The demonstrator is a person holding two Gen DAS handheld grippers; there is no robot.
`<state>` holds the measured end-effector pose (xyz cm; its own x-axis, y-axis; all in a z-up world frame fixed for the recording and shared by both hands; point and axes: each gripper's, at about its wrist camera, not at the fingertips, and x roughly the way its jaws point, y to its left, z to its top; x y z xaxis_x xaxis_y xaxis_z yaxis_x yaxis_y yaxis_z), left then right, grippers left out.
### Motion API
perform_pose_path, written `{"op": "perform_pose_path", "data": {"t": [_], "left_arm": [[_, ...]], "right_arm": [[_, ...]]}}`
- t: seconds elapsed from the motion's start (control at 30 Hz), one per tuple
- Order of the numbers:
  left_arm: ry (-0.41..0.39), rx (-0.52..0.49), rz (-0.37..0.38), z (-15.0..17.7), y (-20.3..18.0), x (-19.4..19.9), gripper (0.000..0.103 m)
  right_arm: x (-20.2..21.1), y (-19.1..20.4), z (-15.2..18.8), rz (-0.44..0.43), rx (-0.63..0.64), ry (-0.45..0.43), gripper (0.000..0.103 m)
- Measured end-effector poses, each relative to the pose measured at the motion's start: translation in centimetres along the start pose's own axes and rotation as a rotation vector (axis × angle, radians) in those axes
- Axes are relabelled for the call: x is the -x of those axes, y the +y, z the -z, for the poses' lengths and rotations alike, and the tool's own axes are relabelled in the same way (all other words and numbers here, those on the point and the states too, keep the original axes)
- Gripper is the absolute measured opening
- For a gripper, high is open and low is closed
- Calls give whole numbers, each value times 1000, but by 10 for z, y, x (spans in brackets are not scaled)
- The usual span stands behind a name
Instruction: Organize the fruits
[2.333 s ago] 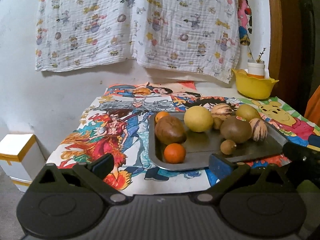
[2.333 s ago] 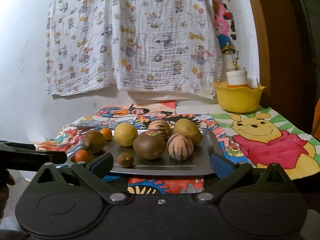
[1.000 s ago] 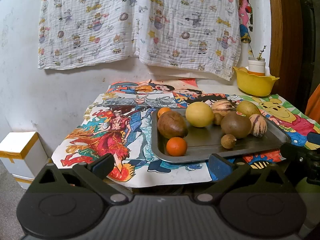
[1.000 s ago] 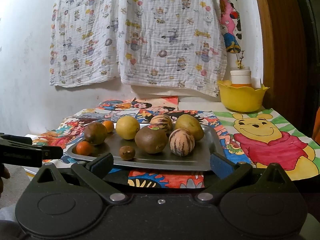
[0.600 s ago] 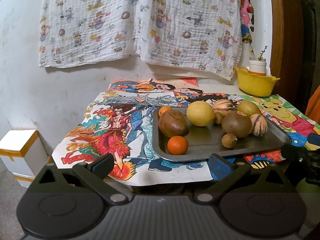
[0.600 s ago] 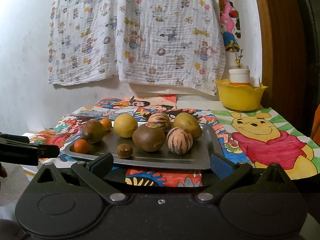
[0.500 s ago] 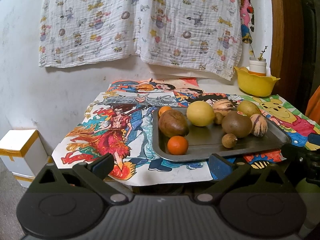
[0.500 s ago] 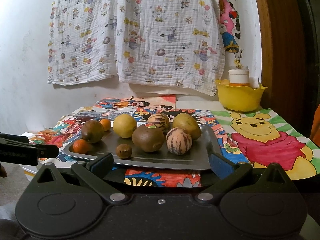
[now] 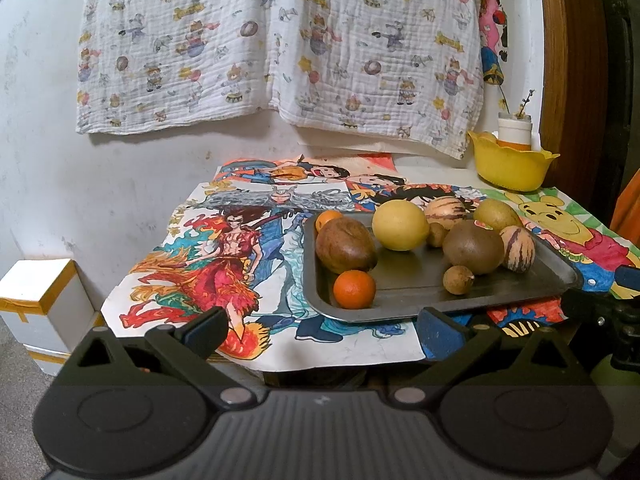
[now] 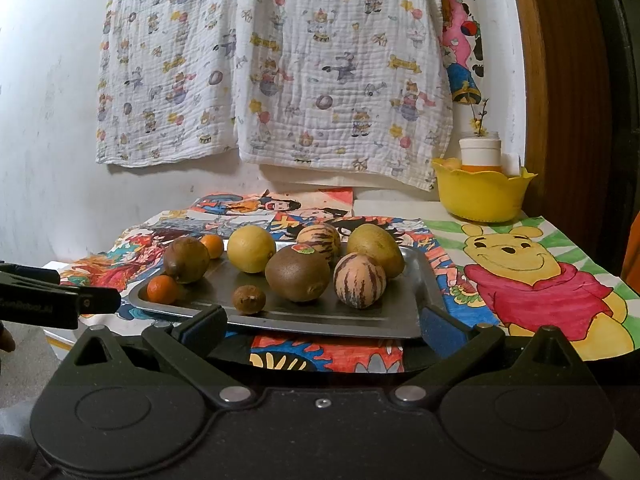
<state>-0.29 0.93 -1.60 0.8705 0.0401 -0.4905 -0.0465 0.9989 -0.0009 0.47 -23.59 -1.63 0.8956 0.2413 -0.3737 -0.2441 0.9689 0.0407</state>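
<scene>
Fruits all sit together on the metal baking tray (image 10: 424,280), which lies on the cartoon drawing sheets (image 9: 224,264) covering the table. Left end: a small mandarin (image 10: 163,289) at the near corner, a brown oval fruit (image 10: 187,259) behind it, a second mandarin (image 10: 213,245) at the far corner, partly hidden. Middle: a yellow round citrus (image 10: 251,249), a big brown kiwi (image 10: 298,278) with a sticker on top, a little brown nut-like fruit (image 10: 249,299) near the front rim. Right: two striped pepino melons (image 10: 359,280), one near and one far, and a yellow-green oval fruit (image 10: 375,255) touching the near one. The loose grouping, small ones left and striped ones right, fits either fruit already sorted on the tray or a pile waiting to move, likely toward the yellow bowl (image 10: 484,194) well apart at the back right corner, which holds a white jar (image 10: 480,153); can't settle which.

Left gripper (image 9: 320,330) is released, jaws spread wide, empty, held low off the table's front-left edge, aimed at the tray's left end. Right gripper (image 10: 323,328) is also released and empty, squared to the tray's front rim, probably so each covers its own half. The left tool's side shows at the left edge of the right view.
</scene>
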Motion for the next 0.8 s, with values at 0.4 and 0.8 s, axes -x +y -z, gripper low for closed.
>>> {"op": "perform_pose_path", "data": {"t": [0.4,0.8], "left_arm": [[8,-5,-8,0,-2,-3,103],[42,4,-42,0,2,-7,103]], "right_arm": [[0,1,1,-4,3,0,103],[-1,1,1,-3,5,1,103]]}}
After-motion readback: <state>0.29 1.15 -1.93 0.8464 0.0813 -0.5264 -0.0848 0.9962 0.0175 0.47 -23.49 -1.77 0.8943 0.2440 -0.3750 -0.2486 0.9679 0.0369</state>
